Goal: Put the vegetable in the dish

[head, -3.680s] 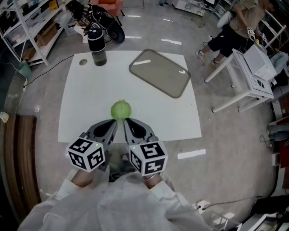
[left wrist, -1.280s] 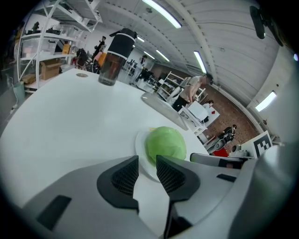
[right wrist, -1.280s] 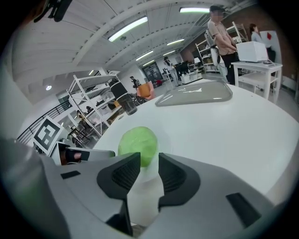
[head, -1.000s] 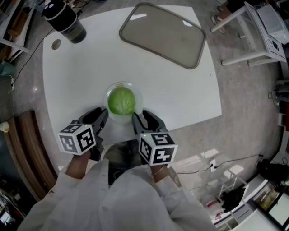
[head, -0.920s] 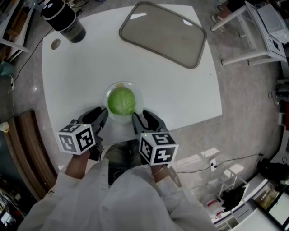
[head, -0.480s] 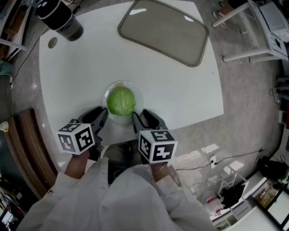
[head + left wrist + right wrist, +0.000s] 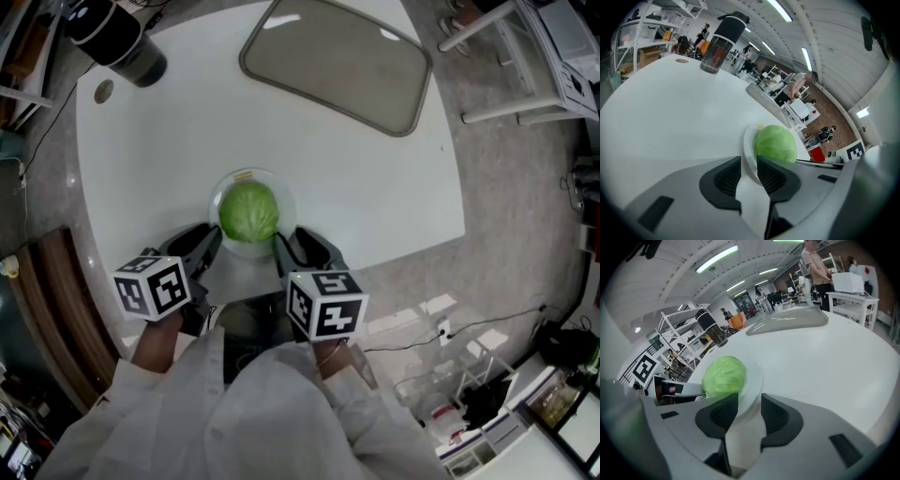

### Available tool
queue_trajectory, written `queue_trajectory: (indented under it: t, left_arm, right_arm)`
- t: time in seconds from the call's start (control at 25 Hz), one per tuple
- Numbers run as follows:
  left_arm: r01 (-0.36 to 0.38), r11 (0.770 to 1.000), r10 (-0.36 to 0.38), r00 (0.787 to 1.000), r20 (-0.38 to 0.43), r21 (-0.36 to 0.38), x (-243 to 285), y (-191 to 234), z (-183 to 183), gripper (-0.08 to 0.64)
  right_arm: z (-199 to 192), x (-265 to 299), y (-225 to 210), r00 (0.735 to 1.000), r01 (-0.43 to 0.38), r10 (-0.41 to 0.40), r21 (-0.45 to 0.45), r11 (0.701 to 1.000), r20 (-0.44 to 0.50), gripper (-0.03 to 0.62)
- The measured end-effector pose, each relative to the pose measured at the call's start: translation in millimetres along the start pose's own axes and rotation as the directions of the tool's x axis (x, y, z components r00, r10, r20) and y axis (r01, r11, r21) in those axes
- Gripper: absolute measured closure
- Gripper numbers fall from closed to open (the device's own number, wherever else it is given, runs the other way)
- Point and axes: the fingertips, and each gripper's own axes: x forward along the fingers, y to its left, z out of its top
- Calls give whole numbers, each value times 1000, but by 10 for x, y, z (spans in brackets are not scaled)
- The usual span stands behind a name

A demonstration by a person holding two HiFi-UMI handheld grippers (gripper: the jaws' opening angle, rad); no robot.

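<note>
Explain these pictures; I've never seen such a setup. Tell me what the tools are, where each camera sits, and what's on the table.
A person, not a robot, holds a two-fingered gripper in each hand. The top-down picture comes from a head camera; the other two cameras ride on the left gripper and right gripper, looking along their fingers. On the table sit a green vegetable in a white dish, a grey tray and a dark bottle. Both grippers' fingers straddle the dish's rim but stand apart; the right ones have just been opening. Nothing is gripped.
</note>
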Motion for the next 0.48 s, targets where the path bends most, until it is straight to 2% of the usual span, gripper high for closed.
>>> queue_trajectory:
  t: [0.48]
  left_arm:
    - [10, 1000, -10, 1000, 1, -29, 24, -28, 11, 456]
  right_arm:
    - [-24, 6, 23, 1000, -14, 14, 0, 1000, -24, 448]
